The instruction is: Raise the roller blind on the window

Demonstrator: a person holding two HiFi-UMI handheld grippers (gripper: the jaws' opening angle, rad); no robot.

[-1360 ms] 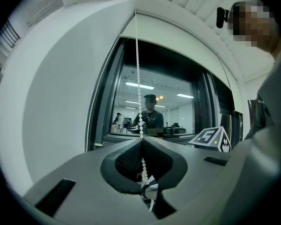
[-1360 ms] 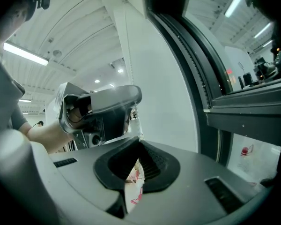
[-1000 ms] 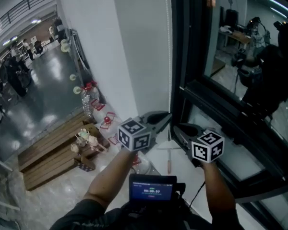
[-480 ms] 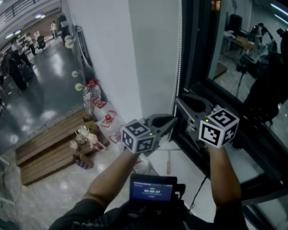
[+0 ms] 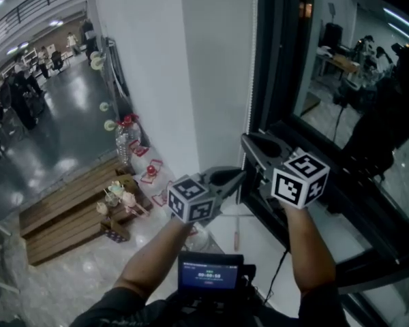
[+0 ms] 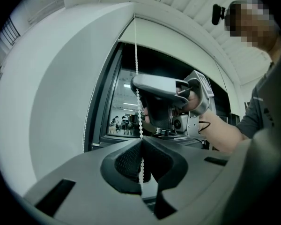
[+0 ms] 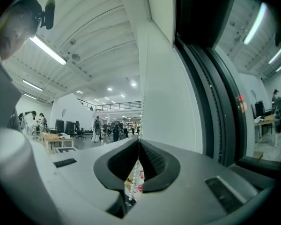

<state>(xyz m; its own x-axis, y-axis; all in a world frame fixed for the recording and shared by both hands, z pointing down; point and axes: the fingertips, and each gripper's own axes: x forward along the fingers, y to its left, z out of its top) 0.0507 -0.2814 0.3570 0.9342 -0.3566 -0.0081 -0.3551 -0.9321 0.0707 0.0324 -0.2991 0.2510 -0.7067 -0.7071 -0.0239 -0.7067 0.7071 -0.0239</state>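
The right gripper [image 5: 249, 142] is being found higher up the bead chain [image 5: 251, 87] than a second ago, its jaws having just been closing onto it. The left gripper [image 5: 240, 175] is being kept clamped on the chain just below. Another pull is evidently being prepared. The blind [image 5: 218, 67] is hanging upper centre. Digits on the screen [image 5: 211, 275], bottom centre, are proving unreadable.

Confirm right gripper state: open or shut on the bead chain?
Shut on the bead chain. The right gripper has just closed; its view shows the jaws meeting with the chain pinched between them.
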